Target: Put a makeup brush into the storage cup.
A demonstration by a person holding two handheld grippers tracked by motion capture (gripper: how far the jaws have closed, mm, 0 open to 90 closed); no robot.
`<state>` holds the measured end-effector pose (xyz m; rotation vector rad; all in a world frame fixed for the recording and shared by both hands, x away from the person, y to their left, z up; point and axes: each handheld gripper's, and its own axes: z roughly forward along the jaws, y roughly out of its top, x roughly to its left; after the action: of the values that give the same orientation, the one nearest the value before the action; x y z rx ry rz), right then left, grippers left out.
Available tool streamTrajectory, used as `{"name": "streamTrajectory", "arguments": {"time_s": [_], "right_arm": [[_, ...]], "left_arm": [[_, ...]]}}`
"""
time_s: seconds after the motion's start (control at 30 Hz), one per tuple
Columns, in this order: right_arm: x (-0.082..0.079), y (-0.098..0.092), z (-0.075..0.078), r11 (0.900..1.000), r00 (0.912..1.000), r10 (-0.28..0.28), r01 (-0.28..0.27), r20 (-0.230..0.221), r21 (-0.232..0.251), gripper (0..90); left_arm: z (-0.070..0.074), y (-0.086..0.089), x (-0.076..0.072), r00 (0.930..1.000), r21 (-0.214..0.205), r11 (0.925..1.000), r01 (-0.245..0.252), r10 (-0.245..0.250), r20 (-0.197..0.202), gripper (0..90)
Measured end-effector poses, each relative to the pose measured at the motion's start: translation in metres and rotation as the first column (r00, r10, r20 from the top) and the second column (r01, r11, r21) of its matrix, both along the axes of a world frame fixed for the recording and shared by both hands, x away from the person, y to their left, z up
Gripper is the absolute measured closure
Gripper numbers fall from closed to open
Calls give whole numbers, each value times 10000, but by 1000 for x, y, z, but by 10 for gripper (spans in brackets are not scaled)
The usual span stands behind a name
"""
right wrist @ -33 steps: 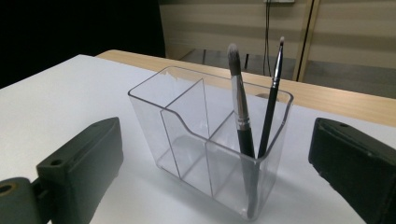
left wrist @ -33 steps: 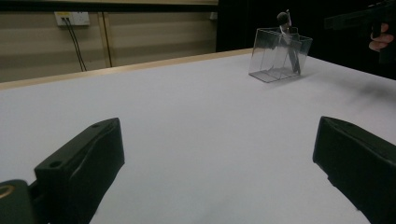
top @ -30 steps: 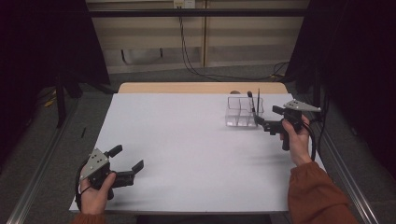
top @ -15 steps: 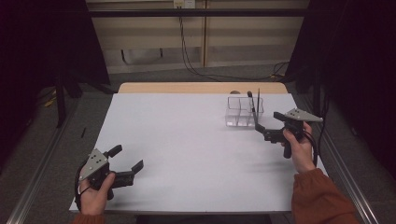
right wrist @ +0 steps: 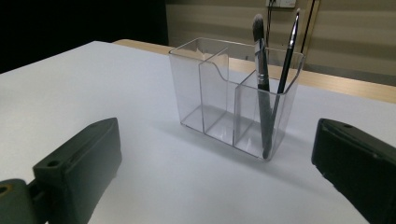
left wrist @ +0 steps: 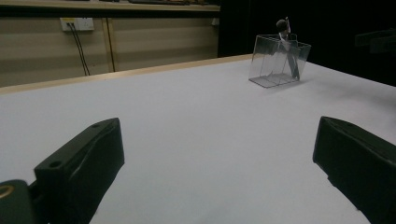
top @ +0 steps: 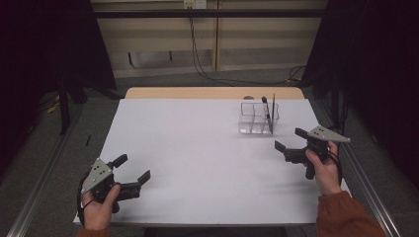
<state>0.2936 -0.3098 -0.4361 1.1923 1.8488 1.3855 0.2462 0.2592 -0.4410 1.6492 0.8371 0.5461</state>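
Each hand grips a black two-jaw gripper topped by a grey three-cornered plate with small dark holes: the left gripper at lower left of the high view, the right gripper at right. Black cables loop around both wrists. The blocky matte jaws show round screw holes. Rust-orange sleeves cover the forearms.

From where I stand, nothing here can be read: no lettering, label, brand or number shows anywhere. The clear organizer, the two brushes in it and the white table all look unmarked. The wall socket is too small and dim to make out any print.
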Motion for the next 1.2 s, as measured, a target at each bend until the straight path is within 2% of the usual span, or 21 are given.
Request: {"name": "streamTrajectory", "arguments": {"time_s": [0.17,0.33,0.53,0.77,1.03,1.2], "right_arm": [[-12,2,1,9999,9997,141,-142,203,35,7],[-23,4,-3,9995,9994,307,-306,153,-15,7],[-39,6,-7,9997,9994,203,-207,270,132,4],[-52,4,-11,9997,9997,117,-121,205,197,4],[-65,4,-14,10000,9997,78,-79,217,52,4],[-72,2,-15,9999,9999,62,-64,155,147,1]], "left_arm": [[-1,1,-1,10000,49,10000,-3,3,-2,21],[-1,2,-2,10000,38,10000,-59,59,-50,21],[-1,1,-3,10000,140,9999,-2,2,7,22],[-2,-3,-5,9998,273,9996,69,-64,-176,22],[-1,1,-14,9998,164,9999,-6,9,-176,22],[-2,2,-16,9998,199,9998,-15,19,-195,22]]}}
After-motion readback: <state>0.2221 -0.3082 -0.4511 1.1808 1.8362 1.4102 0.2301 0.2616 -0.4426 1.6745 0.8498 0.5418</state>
